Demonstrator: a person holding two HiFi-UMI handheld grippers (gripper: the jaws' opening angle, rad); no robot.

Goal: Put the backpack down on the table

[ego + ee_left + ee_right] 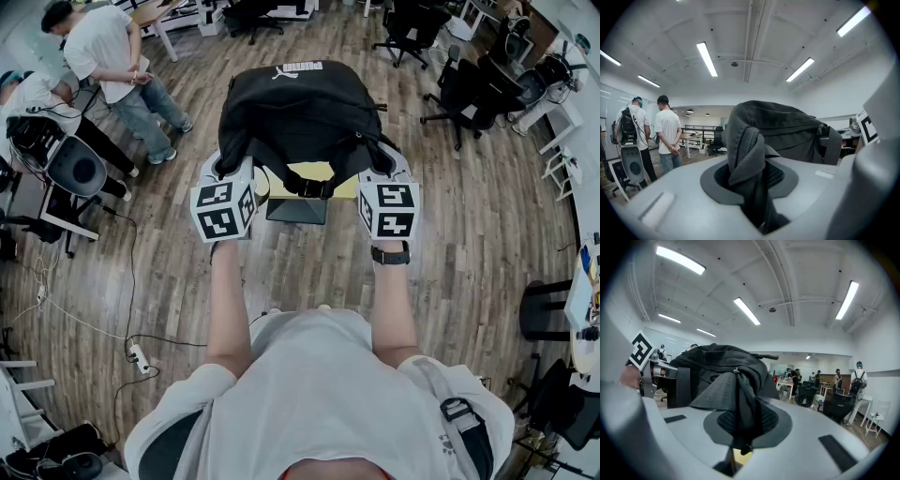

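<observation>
Mostly covered by backpack [300, 108] in head view: table [314, 170], only yellow strip along near edge showing; far edge and corners unseen. Whether backpack rests on tabletop or hangs above it: cannot tell. Behind marker cubes in same view: jaws of left gripper [751, 180] and right gripper [740, 427]. In both gripper views, pads buried under pinched backpack fabric. Cut off by bottom edge of head view: wearer's head.

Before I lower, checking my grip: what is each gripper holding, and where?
Both hold the backpack: left gripper clamps a fabric fold on its left side, right gripper one on its right.
</observation>
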